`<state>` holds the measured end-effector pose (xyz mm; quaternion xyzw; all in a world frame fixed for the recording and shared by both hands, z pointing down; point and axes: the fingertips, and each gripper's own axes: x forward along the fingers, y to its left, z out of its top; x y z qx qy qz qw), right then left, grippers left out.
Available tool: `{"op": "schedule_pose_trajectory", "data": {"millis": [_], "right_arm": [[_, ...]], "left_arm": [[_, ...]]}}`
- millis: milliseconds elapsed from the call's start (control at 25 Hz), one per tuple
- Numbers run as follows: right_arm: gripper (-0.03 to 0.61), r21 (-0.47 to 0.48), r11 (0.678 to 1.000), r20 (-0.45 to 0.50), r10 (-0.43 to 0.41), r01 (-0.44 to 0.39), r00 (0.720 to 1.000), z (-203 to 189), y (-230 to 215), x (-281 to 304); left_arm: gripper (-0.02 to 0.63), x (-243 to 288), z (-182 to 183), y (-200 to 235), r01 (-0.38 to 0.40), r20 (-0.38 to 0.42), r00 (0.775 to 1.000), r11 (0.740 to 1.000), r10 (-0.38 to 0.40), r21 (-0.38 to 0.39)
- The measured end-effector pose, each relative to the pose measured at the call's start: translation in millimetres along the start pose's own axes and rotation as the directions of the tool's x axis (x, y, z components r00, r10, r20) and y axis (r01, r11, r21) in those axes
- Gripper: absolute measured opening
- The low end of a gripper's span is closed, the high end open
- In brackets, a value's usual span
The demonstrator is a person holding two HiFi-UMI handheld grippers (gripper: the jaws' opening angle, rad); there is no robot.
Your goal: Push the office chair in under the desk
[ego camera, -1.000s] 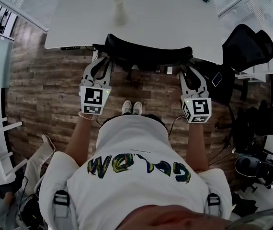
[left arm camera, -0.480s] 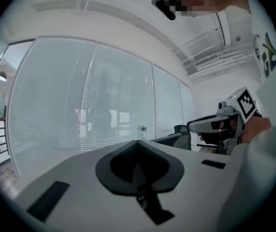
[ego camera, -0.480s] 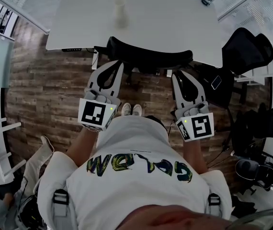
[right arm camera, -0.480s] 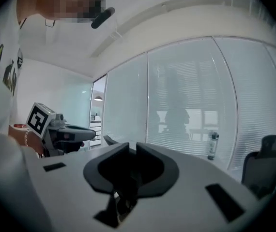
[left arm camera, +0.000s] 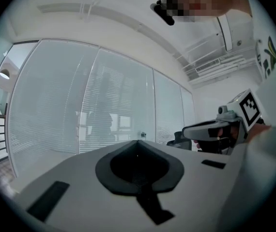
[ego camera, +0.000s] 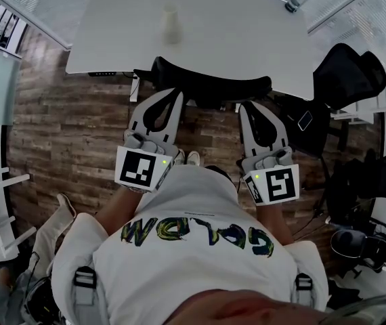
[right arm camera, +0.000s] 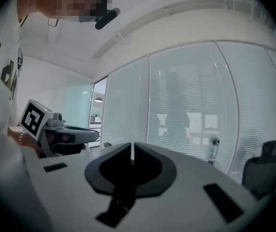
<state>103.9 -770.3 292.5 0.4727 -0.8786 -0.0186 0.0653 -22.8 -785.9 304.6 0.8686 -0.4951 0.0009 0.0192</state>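
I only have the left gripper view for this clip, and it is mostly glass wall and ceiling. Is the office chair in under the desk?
Observer: Yes, going by the head view. The office chair has its backrest at the near edge of the desk, and its seat is out of sight below the top.
Reviewer: Is anything on the desk right above it?
Observer: A pale cup stands upright, farther in than the backrest.
Reviewer: Where is the person standing?
Observer: Directly behind the chair. Their shoes show on the wood floor.
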Motion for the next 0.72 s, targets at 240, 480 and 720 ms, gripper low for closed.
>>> {"op": "schedule_pose_trajectory", "data": {"millis": [240,480,720], "right_arm": [[0.029,-0.009,1.000,-0.002,0.000,0.000,1.000,1.2,-2.7,-2.0],[0.029,-0.022,1.000,-0.002,0.006,-0.006,1.000,5.8,-5.1,1.0],[0.028,-0.028,1.000,-0.002,0.012,-0.012,1.000,4.4,-8.1,-1.6]], "left_arm": [[0.011,0.8,4.8,1.2,-0.009,0.010,1.000,1.000,0.008,0.006],[0.011,4.1,7.7,2.1,-0.004,0.008,1.000,1.000,0.004,0.013],[0.011,6.1,2.1,-2.1,-0.012,-0.017,1.000,1.000,0.012,0.013]]}}
